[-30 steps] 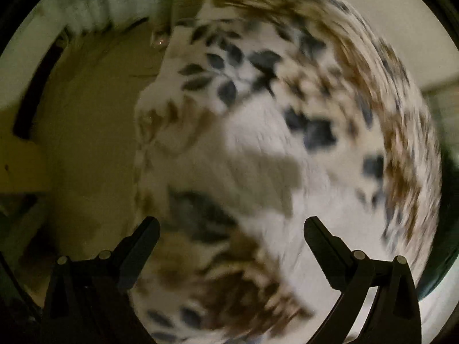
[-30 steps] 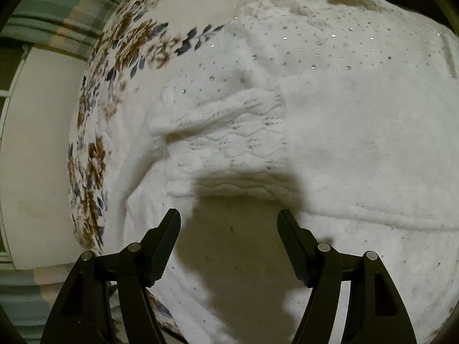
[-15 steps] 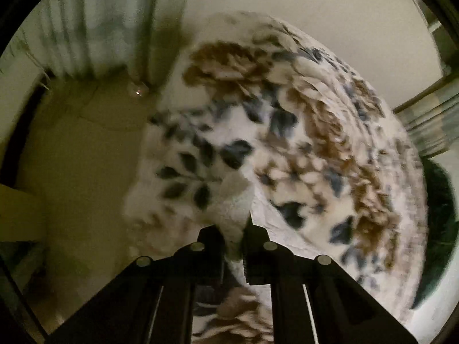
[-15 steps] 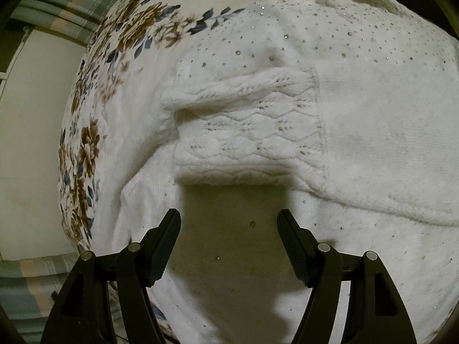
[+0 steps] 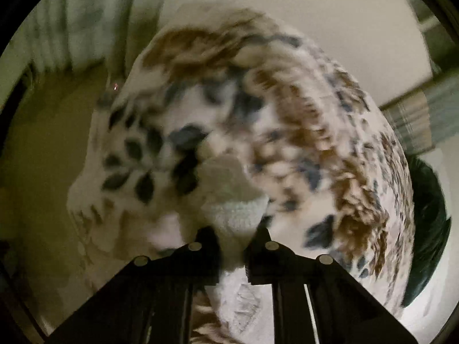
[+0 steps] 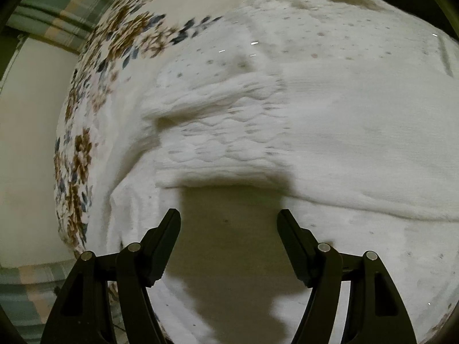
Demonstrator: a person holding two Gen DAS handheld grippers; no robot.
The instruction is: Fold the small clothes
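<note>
A white knitted sweater point(image 6: 330, 132) with small sequins lies spread on a floral cloth point(image 6: 120, 37). One sleeve cuff point(image 6: 218, 140) is folded across its body. My right gripper point(image 6: 229, 223) is open and empty, hovering just above the sweater below that cuff. My left gripper point(image 5: 231, 236) is shut on a piece of the white knit point(image 5: 233, 209), a sweater edge or cuff, held up over the floral cloth point(image 5: 287, 120). The left wrist view is blurred by motion.
The floral cloth covers a table that drops off to a pale floor point(image 6: 25, 149) at the left. Striped curtains point(image 5: 71, 20) hang behind. A dark green object point(image 5: 427, 229) sits at the right edge of the left wrist view.
My left gripper was open over the cloth, then closed on the white knit and has lifted it. My right gripper has stayed open and shifted slightly over the sweater.
</note>
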